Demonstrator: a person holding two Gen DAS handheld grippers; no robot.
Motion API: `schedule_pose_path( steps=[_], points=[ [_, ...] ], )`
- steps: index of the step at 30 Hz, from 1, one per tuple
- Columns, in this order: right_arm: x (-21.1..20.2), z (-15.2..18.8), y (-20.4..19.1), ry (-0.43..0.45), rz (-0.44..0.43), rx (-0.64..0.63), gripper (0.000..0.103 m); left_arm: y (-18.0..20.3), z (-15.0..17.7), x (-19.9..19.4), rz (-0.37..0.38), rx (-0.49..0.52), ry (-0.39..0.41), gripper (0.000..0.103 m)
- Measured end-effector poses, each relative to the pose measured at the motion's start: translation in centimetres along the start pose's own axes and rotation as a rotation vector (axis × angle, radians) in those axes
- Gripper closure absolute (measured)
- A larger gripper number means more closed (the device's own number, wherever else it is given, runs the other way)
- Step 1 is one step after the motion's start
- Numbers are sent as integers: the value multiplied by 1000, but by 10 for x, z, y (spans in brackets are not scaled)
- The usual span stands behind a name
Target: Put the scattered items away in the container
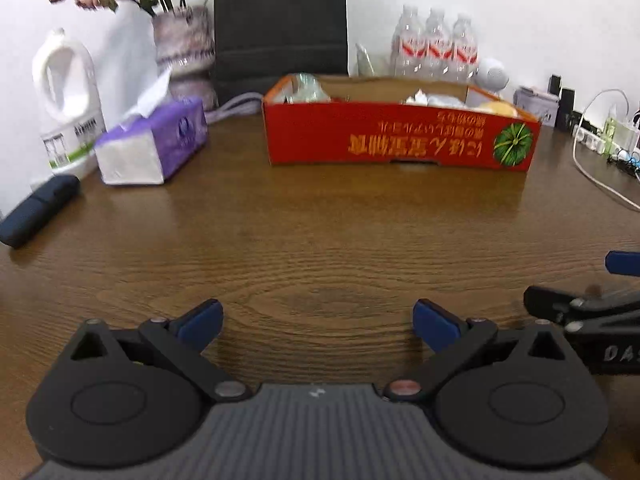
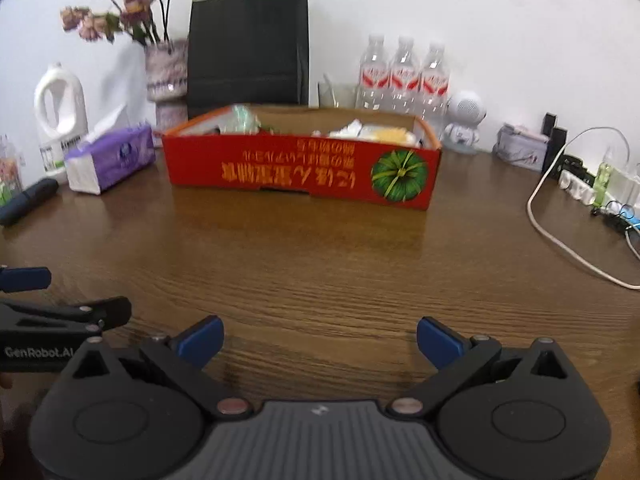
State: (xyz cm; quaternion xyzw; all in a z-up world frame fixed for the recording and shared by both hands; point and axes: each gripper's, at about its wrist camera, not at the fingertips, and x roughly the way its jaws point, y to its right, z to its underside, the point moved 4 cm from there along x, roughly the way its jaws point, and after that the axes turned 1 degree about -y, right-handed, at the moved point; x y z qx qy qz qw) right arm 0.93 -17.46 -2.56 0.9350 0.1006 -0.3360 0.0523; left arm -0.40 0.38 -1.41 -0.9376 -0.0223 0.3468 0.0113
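Observation:
A red cardboard box (image 1: 400,142) with orange lettering and a green pumpkin picture stands at the back of the brown table; it also shows in the right wrist view (image 2: 304,172). It holds several items: a clear greenish packet (image 2: 242,120) at its left, white and yellow packets (image 2: 376,133) at its right. My left gripper (image 1: 318,322) is open and empty, low over the table's front. My right gripper (image 2: 320,340) is open and empty beside it, well short of the box.
A purple tissue pack (image 1: 154,144), a white detergent jug (image 1: 66,96), a flower vase (image 1: 184,48), a black bag (image 1: 280,24), water bottles (image 1: 436,46), a dark case (image 1: 38,210) and a white cable (image 2: 560,240) ring the table (image 1: 320,240).

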Motion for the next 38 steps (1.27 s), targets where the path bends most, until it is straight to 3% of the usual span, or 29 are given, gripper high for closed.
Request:
schedule_pose_path(
  steps=[7,38],
  points=[
    [13,-3,8,-28,0,58,0,-1,-4,7,14,-20,-11,0],
    [18,-10,6,-30,-2,54,0,-1,-5,9,18,-19,-12,0]
  ],
)
